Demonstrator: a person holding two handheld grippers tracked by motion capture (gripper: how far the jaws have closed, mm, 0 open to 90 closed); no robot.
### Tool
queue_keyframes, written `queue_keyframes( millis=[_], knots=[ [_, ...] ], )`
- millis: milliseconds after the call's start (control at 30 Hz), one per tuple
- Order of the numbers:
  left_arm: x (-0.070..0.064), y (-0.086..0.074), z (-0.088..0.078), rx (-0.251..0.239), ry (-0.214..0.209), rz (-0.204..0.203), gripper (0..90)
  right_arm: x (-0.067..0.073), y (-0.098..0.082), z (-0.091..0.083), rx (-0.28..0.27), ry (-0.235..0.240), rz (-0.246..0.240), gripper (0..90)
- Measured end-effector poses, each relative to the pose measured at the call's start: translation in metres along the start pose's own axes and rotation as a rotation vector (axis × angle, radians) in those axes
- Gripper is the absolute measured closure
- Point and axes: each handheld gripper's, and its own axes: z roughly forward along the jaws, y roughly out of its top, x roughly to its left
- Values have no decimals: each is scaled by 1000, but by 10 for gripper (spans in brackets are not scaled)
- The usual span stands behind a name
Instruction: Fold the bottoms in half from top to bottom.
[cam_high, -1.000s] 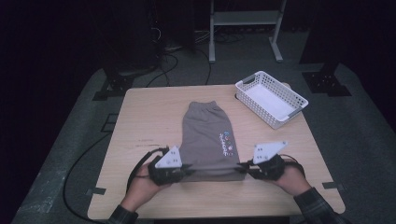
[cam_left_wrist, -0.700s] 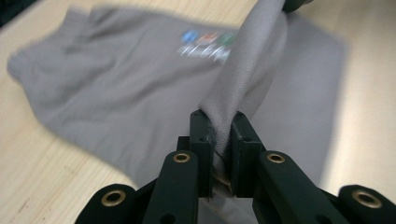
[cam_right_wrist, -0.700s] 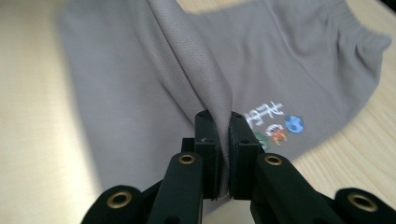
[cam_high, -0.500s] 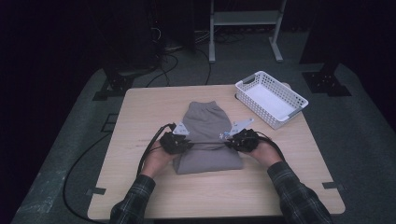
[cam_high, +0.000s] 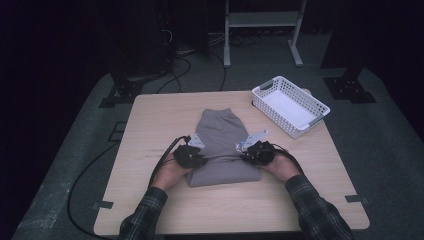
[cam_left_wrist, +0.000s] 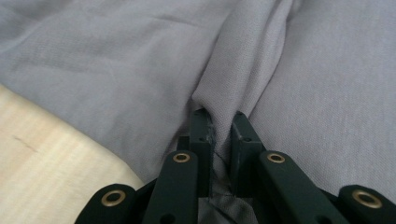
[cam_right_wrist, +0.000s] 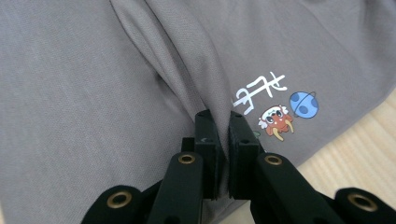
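Nearest the person, both forearms in plaid sleeves come in over the wooden surface (cam_high: 150, 210) and meet the near half of a pair of grey shorts (cam_high: 220, 135), which lies in the middle of the surface with its long axis running straight away from the person.

The left gripper (cam_high: 189, 156) has its jaws closed on a pinched ridge of the grey cloth; in the left gripper view the fold rises directly ahead of the jaws and runs up and away from them, with bare wood off to their lower left. The right gripper (cam_high: 257, 152) is clamped the same way on the opposite edge of the garment; in the right gripper view (cam_right_wrist: 219, 154) the fold leads away up and to the left of the jaws, and a small printed cartoon logo (cam_right_wrist: 275, 105) sits just to their right.

The two grips sit level with each other, on either side of the shorts, so neither hand is nearer to the cloth. Ahead of both pairs of jaws lies the flat far half with its waistband end; judging by this, the folded edge would be laid down there and let go.

Beyond the right jaws, well apart from the shorts, a white mesh basket (cam_high: 320, 107) stands at the far right corner.
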Motion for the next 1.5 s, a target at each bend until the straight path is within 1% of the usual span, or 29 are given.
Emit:
queue_keyframes(
  millis=[33,67,100,133,167,233,267,333,533,700,733,767,900,933,1000,1067,1100,1133,1200,1233,1333,1367,1433,1467,1500],
  knots=[
    [-6,-1,-2,7,-16,14,824,6,-4,-4,-3,10,-7,839],
    [-9,-2,-3,12,-22,23,824,8,-7,-6,-4,17,-15,839],
    [-9,-2,-3,12,-22,23,824,12,-9,-9,-3,23,-17,839],
    [-18,-4,-5,21,-27,42,824,15,-11,-11,-2,30,-21,839],
    [-18,-4,-5,21,-27,42,824,15,-11,-11,-2,30,-21,839],
    [-26,-5,-7,31,-32,60,824,22,-15,-16,-3,45,-37,839],
    [-36,-8,-9,35,-34,76,824,30,-19,-21,3,61,-48,839],
    [-46,-11,-12,36,-34,87,824,38,-22,-25,6,70,-67,839],
    [-74,-18,-20,56,-55,130,824,63,-33,-39,14,105,-80,838],
    [-95,-26,-28,69,-85,160,825,88,-42,-52,17,150,-98,839],
    [-98,-28,-28,65,-89,157,824,92,-44,-54,17,155,-105,839],
    [-103,-30,-31,72,-93,167,824,96,-45,-56,18,159,-106,839],
    [-121,-38,-38,75,-120,176,824,116,-51,-64,17,195,-120,838],
    [-124,-40,-39,76,-122,181,824,121,-53,-67,19,205,-126,838],
    [-127,-41,-42,75,-125,189,824,127,-55,-69,19,205,-137,838],
    [-126,-40,-43,76,-123,192,825,126,-54,-71,19,203,-139,839],
    [-125,-38,-45,69,-117,197,825,126,-54,-71,19,203,-139,839],
    [-120,-32,-51,53,-104,202,827,119,-49,-74,0,190,-133,840],
    [-114,-24,-60,16,-83,201,827,109,-44,-81,-36,179,-108,840],
    [-110,-19,-65,-1,-74,202,827,103,-40,-85,-53,168,-105,840],
    [-95,-1,-78,-44,-29,204,826,87,-26,-95,-97,132,-97,840],
    [-89,5,-82,-53,-14,206,826,82,-21,-98,-105,119,-102,840],
    [-77,16,-87,-72,13,196,825,70,-10,-101,-123,96,-104,839],
    [-77,16,-87,-72,13,196,825,64,-5,-102,-135,89,-96,839],
    [-70,21,-90,-76,24,193,825,58,1,-103,-146,82,-89,839]
  ],
)
